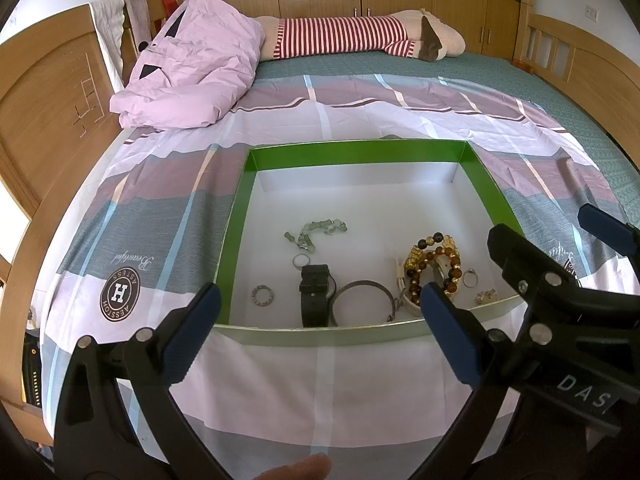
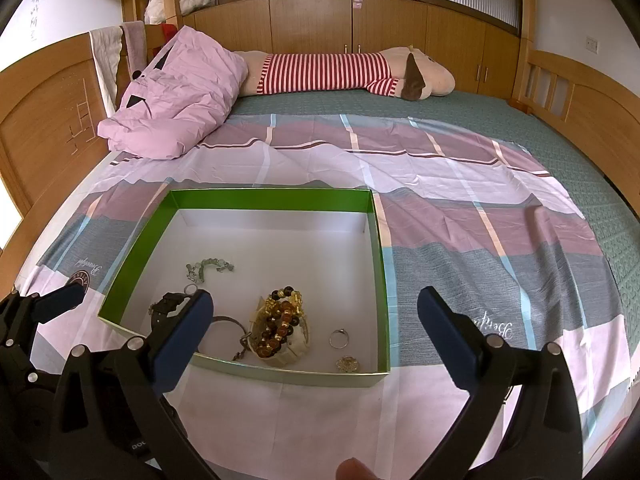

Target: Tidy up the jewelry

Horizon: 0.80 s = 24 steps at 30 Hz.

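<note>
A green-walled box [image 1: 352, 151] with a white floor lies on the bed and also shows in the right wrist view [image 2: 272, 199]. Inside lie a black watch [image 1: 315, 294], a metal bangle [image 1: 362, 300], an amber bead bracelet [image 1: 434, 262], a pale green bead chain [image 1: 316, 230], small rings [image 1: 301, 261] and a gold trinket [image 1: 486, 297]. The bead bracelet [image 2: 282, 322], a ring [image 2: 339, 338] and the trinket [image 2: 347, 364] show in the right wrist view. My left gripper [image 1: 320, 336] is open and empty before the box's near wall. My right gripper [image 2: 316, 344] is open and empty, at the box's right corner.
The box sits on a plaid pink, grey and white sheet [image 1: 280, 384]. A crumpled pink quilt [image 1: 192, 68] and a striped plush toy [image 1: 344, 36] lie at the far end. Wooden bed boards [image 1: 44, 92] stand on the left and on the right [image 2: 592, 112].
</note>
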Each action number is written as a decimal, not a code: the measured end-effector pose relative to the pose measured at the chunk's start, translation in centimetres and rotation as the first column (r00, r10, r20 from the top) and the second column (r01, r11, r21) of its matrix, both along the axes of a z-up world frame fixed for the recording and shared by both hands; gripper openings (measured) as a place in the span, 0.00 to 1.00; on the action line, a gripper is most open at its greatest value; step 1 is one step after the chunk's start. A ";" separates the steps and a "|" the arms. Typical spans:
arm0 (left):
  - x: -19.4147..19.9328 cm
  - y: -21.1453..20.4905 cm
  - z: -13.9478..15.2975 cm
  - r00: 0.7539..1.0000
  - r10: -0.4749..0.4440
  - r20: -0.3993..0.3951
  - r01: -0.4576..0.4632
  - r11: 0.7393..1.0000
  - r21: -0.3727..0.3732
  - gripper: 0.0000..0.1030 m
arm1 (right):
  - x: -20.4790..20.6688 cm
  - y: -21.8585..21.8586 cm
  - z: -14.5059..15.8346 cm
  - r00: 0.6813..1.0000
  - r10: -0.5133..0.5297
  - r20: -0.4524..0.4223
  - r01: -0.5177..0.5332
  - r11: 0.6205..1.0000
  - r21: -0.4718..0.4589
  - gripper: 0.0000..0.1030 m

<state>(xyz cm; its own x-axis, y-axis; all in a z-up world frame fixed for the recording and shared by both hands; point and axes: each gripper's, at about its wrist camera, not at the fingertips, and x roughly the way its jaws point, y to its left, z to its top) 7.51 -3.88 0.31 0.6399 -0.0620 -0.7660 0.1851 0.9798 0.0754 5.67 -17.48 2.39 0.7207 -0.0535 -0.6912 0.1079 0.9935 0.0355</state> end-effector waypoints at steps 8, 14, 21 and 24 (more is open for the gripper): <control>0.0 0.0 -0.2 1.000 0.007 0.000 -0.007 1.000 0.004 0.98 | 0.0 0.1 0.0 1.000 0.000 0.000 0.000 1.000 0.001 0.99; 0.0 0.1 -0.3 1.000 0.008 -0.002 -0.008 1.000 0.002 0.98 | 0.0 0.0 0.0 1.000 0.001 0.001 -0.001 1.000 -0.001 0.99; -0.1 0.2 -0.2 1.000 0.011 0.008 -0.011 1.000 0.001 0.98 | 0.0 -0.1 0.0 1.000 0.014 0.003 -0.014 1.000 -0.004 0.99; 0.0 0.2 -0.2 1.000 0.005 0.002 -0.005 1.000 0.001 0.98 | 0.0 -0.1 0.0 1.000 0.015 0.003 -0.015 1.000 -0.003 0.99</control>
